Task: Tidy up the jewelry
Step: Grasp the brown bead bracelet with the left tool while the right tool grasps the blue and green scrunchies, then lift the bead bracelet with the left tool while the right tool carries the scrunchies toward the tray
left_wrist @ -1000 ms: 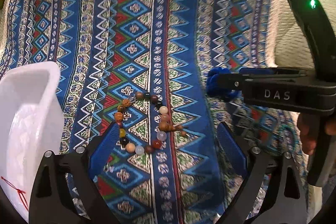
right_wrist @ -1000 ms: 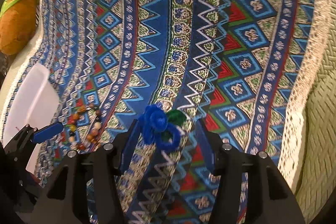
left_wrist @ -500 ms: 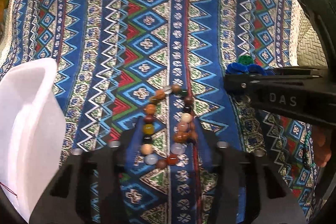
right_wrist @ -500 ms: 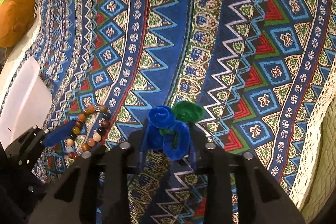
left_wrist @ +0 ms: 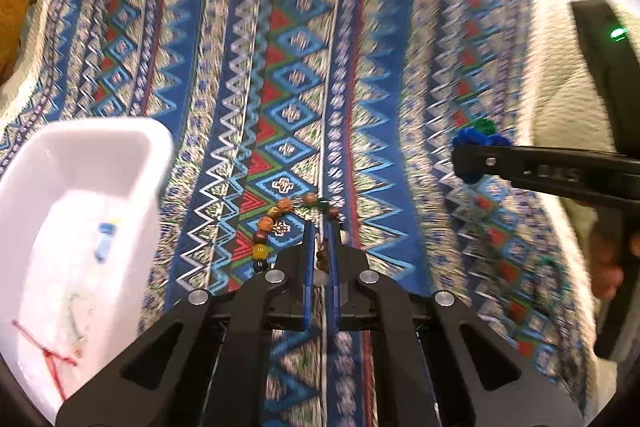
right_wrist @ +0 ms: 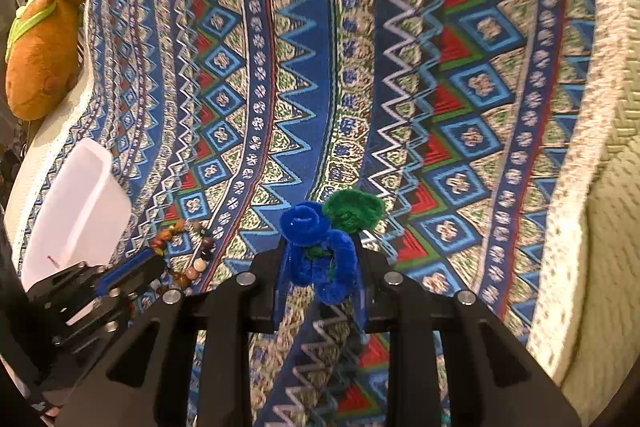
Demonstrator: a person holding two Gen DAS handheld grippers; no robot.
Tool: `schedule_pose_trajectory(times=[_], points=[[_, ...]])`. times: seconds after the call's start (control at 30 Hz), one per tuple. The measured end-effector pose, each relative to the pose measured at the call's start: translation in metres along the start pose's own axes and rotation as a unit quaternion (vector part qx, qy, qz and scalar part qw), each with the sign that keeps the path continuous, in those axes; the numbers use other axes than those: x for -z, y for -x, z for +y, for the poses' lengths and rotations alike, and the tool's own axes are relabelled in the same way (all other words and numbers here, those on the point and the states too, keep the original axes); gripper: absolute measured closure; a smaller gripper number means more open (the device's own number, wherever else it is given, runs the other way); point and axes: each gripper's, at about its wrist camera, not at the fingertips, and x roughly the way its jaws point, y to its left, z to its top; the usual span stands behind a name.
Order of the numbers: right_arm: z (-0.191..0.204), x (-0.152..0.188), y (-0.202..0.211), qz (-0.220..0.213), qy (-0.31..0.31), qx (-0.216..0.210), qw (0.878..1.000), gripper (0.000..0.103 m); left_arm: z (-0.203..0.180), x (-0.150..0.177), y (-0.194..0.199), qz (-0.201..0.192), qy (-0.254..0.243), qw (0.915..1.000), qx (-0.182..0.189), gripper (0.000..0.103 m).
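While the left gripper (left_wrist: 320, 247) has its fingers pinched on the beaded bracelet (left_wrist: 276, 223) lying on the patterned cloth (left_wrist: 288, 47), the right gripper (right_wrist: 320, 267) has its fingers clamped on a blue and green fuzzy flower piece (right_wrist: 320, 247). Left of the bracelet stands a white tray (left_wrist: 132, 135), with small items inside it.

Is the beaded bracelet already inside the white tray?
No, the beaded bracelet lies on the patterned cloth, beside the white tray.
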Motion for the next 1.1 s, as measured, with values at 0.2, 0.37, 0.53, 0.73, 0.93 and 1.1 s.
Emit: schedule_pose_trajectory(times=[0.2, 0.37, 0.53, 0.73, 0.93, 1.1], points=[[0.015, 0.003, 0.031, -0.015, 0.012, 0.004, 1.000, 0.076, 0.010, 0.007, 0.045, -0.007, -0.002, 0.9994, 0.034, 0.096], [0.025, 0.006, 0.050, -0.029, 0.008, -0.004, 1.000, 0.076, 0.012, 0.006, 0.013, 0.016, 0.001, 0.9999, 0.002, 0.095], [0.033, 0.008, 0.058, -0.039, 0.017, -0.020, 0.999, 0.076, -0.005, -0.007, -0.033, 0.032, 0.007, 0.9994, -0.013, 0.079], [0.025, 0.015, 0.059, -0.045, 0.020, -0.041, 0.998, 0.076, -0.006, -0.009, -0.062, 0.050, 0.037, 0.9973, -0.040, 0.047], [0.012, 0.026, 0.055, -0.043, 0.011, -0.049, 0.998, 0.075, -0.001, -0.014, -0.081, 0.051, 0.046, 0.9956, -0.065, 0.044], [0.002, 0.029, 0.049, -0.037, -0.002, -0.049, 0.998, 0.075, 0.012, -0.028, -0.098, 0.055, 0.029, 0.9951, -0.078, 0.044]])
